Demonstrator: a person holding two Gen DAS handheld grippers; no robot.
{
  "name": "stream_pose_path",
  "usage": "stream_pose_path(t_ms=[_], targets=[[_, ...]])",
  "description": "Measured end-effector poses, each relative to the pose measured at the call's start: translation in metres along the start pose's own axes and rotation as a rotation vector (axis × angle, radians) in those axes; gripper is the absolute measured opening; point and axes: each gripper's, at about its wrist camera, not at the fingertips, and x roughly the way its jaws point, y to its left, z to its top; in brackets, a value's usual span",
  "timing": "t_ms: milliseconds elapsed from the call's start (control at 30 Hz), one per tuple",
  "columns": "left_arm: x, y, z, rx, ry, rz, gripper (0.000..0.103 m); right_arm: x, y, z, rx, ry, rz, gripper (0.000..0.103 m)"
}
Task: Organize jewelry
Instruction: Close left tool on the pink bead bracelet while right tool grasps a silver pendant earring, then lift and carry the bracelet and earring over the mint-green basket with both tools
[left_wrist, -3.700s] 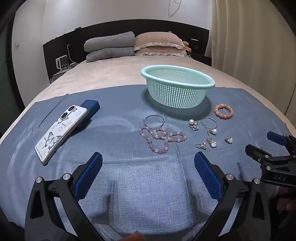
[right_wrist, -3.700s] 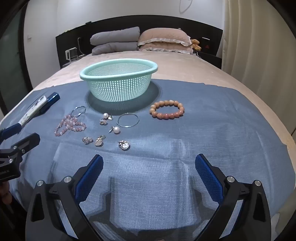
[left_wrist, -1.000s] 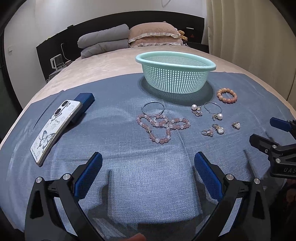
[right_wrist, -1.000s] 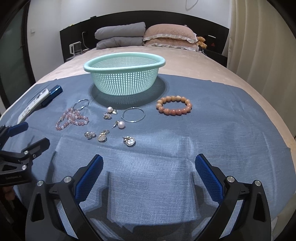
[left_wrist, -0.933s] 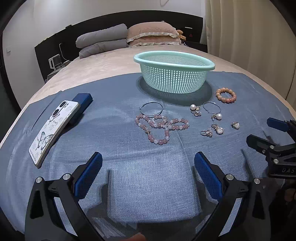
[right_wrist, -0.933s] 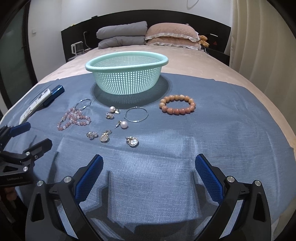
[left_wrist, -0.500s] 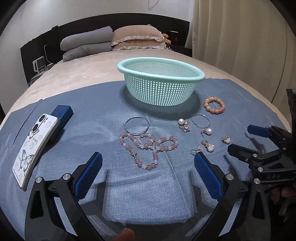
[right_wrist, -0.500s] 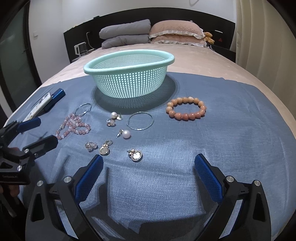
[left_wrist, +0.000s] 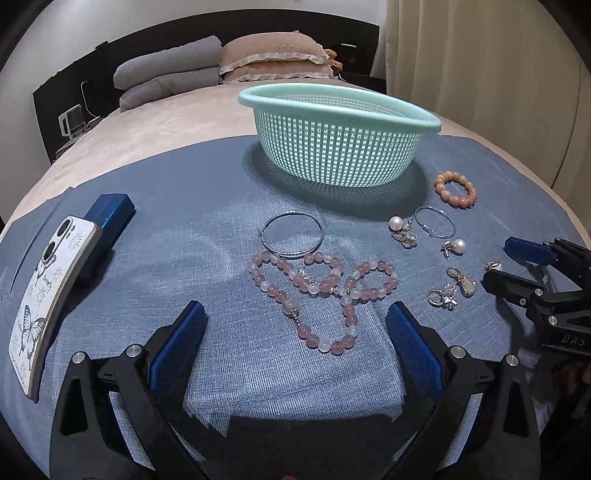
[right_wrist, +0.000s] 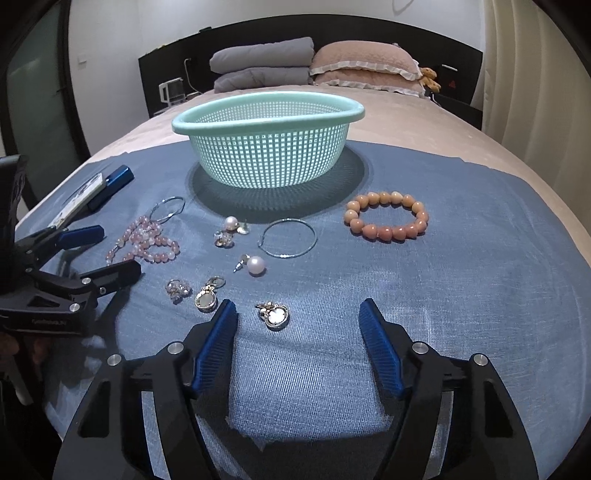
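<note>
Jewelry lies on a blue cloth (left_wrist: 207, 229) in front of a mint mesh basket (left_wrist: 340, 140) (right_wrist: 267, 147). My left gripper (left_wrist: 295, 325) stands open just short of the pink bead necklace (left_wrist: 321, 291), whose lower loop reaches between the fingers. A silver hoop (left_wrist: 293, 236) lies beyond it. My right gripper (right_wrist: 297, 325) has its jaws closing around a gold shell earring (right_wrist: 275, 315), pads clear of it. Beyond lie a pearl stud (right_wrist: 255, 265), a thin hoop (right_wrist: 288, 237), an orange bead bracelet (right_wrist: 386, 216) and more small earrings (right_wrist: 207, 295).
A phone in a butterfly case (left_wrist: 51, 295) leans on a blue box (left_wrist: 109, 218) at the cloth's left. Pillows (right_wrist: 314, 66) and a dark headboard lie at the bed's far end, a curtain (left_wrist: 487, 74) on the right. Bare blue cloth stretches right of the bracelet.
Both grippers have moved forward and lower toward the jewelry. The left now frames the pink necklace. The right gripper's fingers have drawn inward around the shell earring.
</note>
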Motion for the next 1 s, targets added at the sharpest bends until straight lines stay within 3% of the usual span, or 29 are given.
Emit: stream_pose_path(t_ms=[233, 333, 400, 467, 500, 567, 633, 867, 1000], targets=[[0.002, 0.001, -0.002, 0.006, 0.011, -0.001, 0.097, 0.001, 0.007, -0.005, -0.043, -0.006, 0.002, 0.054], [-0.001, 0.001, -0.003, 0.005, 0.000, 0.000, 0.096, 0.000, 0.010, -0.006, -0.059, -0.006, 0.016, 0.040], [-0.003, 0.002, -0.003, 0.002, 0.001, -0.011, 0.084, -0.001, 0.011, -0.007, -0.061, -0.004, 0.030, 0.031], [-0.007, 0.001, -0.003, 0.012, 0.001, -0.023, 0.063, -0.001, 0.011, -0.007, -0.065, 0.000, 0.036, 0.021], [-0.008, 0.000, -0.003, 0.020, 0.000, -0.042, 0.057, -0.001, 0.010, -0.007, -0.063, 0.002, 0.038, 0.015], [-0.009, -0.002, -0.002, 0.029, 0.003, -0.063, 0.040, -0.001, 0.010, -0.007, -0.066, 0.005, 0.034, 0.013], [-0.009, -0.004, -0.002, 0.029, 0.008, -0.077, 0.031, 0.000, 0.012, -0.007, -0.073, 0.007, 0.030, 0.013], [-0.006, -0.001, -0.003, 0.001, 0.004, -0.110, 0.014, 0.000, 0.011, -0.008, -0.083, 0.009, 0.035, 0.013], [-0.010, -0.005, -0.004, -0.007, -0.003, -0.095, 0.014, -0.003, 0.003, -0.007, -0.012, 0.003, 0.071, 0.012]])
